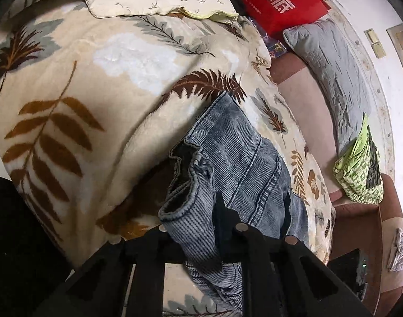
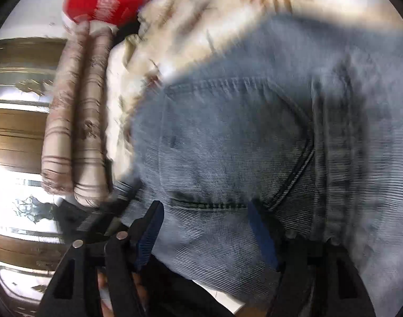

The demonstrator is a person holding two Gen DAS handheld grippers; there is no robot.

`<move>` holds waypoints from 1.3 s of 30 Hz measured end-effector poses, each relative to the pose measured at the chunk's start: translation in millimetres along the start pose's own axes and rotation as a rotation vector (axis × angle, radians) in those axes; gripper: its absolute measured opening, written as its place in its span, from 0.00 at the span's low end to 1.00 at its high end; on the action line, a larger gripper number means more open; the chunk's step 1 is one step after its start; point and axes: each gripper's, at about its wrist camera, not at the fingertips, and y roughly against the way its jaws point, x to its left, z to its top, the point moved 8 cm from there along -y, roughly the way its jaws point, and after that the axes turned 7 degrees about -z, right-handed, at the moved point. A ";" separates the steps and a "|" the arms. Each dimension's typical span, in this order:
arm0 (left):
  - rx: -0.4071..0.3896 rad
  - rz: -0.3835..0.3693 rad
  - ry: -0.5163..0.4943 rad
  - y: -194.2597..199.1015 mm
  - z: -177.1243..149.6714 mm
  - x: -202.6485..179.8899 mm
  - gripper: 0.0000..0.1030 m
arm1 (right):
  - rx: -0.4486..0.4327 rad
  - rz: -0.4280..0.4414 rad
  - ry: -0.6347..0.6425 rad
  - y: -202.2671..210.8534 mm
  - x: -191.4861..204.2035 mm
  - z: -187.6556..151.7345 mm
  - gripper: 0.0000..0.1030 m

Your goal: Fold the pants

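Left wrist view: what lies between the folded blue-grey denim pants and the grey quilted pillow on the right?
In the left wrist view, the cream leaf-print fleece blanket and then a strip of pinkish-brown sofa cushion separate the pants from the pillow.

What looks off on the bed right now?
The pants lie bunched on the leaf-print blanket, one cuff gaping open and rumpled rather than flat. A frayed patch shows beside the seam. The right wrist view is motion-blurred.
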 end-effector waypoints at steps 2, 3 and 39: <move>-0.012 0.003 -0.018 4.2 0.0 -3.8 0.12 | 0.000 0.033 -0.027 11.4 3.9 0.5 0.68; -0.016 0.010 -0.040 5.0 0.0 -8.1 0.12 | -0.012 0.052 -0.028 20.5 5.6 -0.7 0.68; 0.176 -0.317 -0.983 29.7 -195.7 -255.2 0.81 | -0.570 0.153 -0.309 277.6 -194.4 -56.3 0.69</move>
